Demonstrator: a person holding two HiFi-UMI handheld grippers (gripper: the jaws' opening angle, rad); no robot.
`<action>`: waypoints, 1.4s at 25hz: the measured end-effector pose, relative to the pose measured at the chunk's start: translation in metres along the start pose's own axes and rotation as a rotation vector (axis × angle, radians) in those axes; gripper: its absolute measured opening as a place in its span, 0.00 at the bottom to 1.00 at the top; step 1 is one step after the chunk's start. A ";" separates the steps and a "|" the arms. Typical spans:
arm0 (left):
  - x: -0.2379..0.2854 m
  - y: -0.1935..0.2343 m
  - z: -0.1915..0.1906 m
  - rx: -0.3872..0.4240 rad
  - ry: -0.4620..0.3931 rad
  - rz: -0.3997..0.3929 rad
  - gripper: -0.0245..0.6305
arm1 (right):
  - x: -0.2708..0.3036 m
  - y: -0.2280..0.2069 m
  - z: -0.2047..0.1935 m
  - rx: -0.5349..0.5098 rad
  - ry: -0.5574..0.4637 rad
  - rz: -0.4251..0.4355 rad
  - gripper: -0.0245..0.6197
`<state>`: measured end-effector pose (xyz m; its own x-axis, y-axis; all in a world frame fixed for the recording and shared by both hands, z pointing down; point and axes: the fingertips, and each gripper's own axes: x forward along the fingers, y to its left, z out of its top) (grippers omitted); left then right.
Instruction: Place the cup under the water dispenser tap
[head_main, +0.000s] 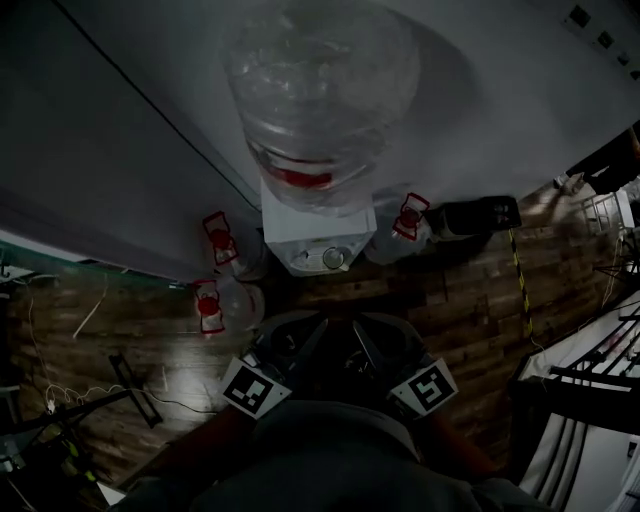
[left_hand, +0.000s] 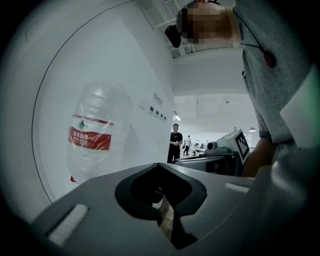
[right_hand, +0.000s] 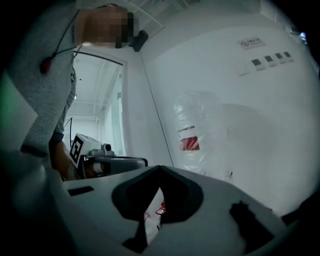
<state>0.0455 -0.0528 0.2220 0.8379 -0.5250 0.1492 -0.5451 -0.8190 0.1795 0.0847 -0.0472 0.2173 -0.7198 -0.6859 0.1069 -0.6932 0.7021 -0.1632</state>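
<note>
The white water dispenser (head_main: 318, 238) stands against the wall straight ahead, with a big clear bottle (head_main: 320, 80) on top. That bottle with its red label also shows in the left gripper view (left_hand: 92, 135) and the right gripper view (right_hand: 197, 132). No cup shows in any view. My left gripper (head_main: 293, 345) and right gripper (head_main: 372, 345) are side by side close to my body, in front of the dispenser. Both point roughly level at the wall. The left gripper (left_hand: 161, 167) is shut and holds nothing. The right gripper (right_hand: 159, 169) is shut and holds nothing too.
Spare bottles with red caps lie on the wooden floor left (head_main: 222, 245) and right (head_main: 408, 222) of the dispenser. A dark object (head_main: 480, 215) sits by the wall at the right. White racks (head_main: 590, 400) stand at the far right, cables (head_main: 60, 405) at the left. People (left_hand: 175, 142) stand far off.
</note>
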 end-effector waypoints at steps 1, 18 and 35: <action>-0.003 -0.001 0.007 0.006 -0.011 -0.004 0.05 | 0.001 0.003 0.008 -0.004 -0.006 -0.001 0.06; -0.034 0.006 0.054 0.041 -0.089 -0.034 0.05 | 0.026 0.042 0.064 -0.107 -0.024 0.028 0.06; -0.039 0.005 0.052 0.048 -0.074 -0.050 0.05 | 0.024 0.048 0.062 -0.117 -0.024 0.009 0.06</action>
<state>0.0115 -0.0480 0.1668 0.8649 -0.4973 0.0689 -0.5019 -0.8539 0.1377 0.0361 -0.0421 0.1517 -0.7260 -0.6828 0.0823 -0.6872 0.7248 -0.0487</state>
